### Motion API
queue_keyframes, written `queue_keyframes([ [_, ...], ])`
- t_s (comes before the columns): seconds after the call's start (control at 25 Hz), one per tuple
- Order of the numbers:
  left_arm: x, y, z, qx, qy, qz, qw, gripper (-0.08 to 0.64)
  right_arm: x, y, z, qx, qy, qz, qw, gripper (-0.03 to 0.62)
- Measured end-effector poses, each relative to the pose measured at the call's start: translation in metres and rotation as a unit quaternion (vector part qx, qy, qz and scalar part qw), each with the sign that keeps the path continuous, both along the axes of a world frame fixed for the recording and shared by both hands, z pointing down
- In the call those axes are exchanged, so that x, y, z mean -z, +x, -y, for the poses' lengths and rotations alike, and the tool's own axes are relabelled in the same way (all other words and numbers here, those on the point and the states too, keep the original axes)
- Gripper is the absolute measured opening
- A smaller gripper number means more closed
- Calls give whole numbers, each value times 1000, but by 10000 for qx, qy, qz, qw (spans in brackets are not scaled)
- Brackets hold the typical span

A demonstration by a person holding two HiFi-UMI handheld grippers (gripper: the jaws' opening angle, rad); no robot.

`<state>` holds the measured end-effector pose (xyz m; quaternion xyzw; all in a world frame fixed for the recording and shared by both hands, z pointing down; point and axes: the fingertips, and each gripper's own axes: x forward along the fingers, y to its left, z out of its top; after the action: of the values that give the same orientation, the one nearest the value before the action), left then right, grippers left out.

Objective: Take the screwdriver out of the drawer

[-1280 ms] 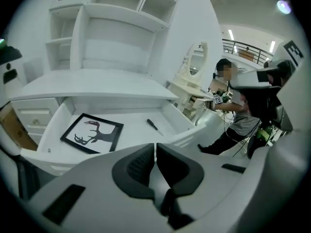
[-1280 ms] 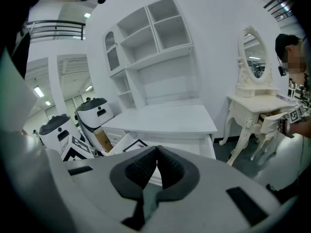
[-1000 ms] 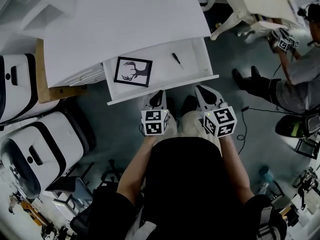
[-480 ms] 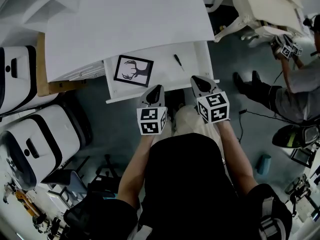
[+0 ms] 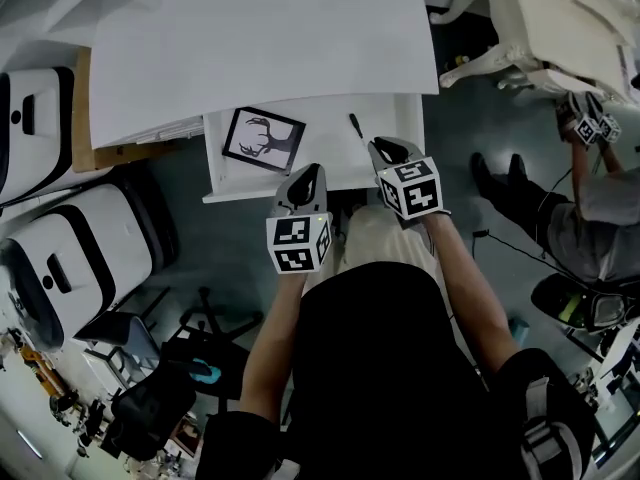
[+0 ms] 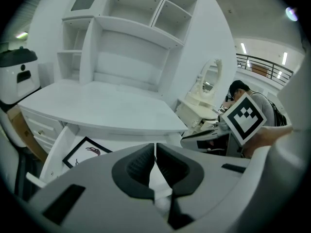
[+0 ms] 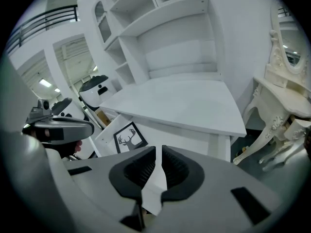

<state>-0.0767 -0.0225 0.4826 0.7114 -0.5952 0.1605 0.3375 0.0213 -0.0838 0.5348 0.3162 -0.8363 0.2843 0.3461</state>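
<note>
The white drawer [image 5: 232,184] stands pulled out from under the desk top [image 5: 270,38]. A small dark screwdriver [image 5: 356,128] lies at its right side, and a framed deer picture [image 5: 262,138] lies at its left. My right gripper [image 5: 383,148] hangs over the drawer's front right, just short of the screwdriver; its jaws are opening, a narrow gap between them and nothing in it [image 7: 159,152]. My left gripper [image 5: 310,175] is at the middle of the drawer's front edge, shut and empty [image 6: 155,147]. The deer picture [image 7: 127,137] shows past the right jaws.
White rounded machines [image 5: 60,258] stand on the floor at the left beside a brown board [image 5: 82,118]. An ornate white dressing table [image 5: 560,28] is at the right, with another person [image 5: 590,208] sitting by it. A black chair base [image 5: 200,368] is at the lower left.
Both grippers have moved forward to the drawer. The right one went farther, from beside my knees to over the drawer's front near the screwdriver.
</note>
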Motion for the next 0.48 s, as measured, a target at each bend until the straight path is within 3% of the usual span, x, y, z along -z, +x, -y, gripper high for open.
queue_keyframes([
  [0.48, -13, 3, 30, 373, -175, 61, 9991, 32, -75, -14, 37, 410, -605, -154, 9972, 80],
])
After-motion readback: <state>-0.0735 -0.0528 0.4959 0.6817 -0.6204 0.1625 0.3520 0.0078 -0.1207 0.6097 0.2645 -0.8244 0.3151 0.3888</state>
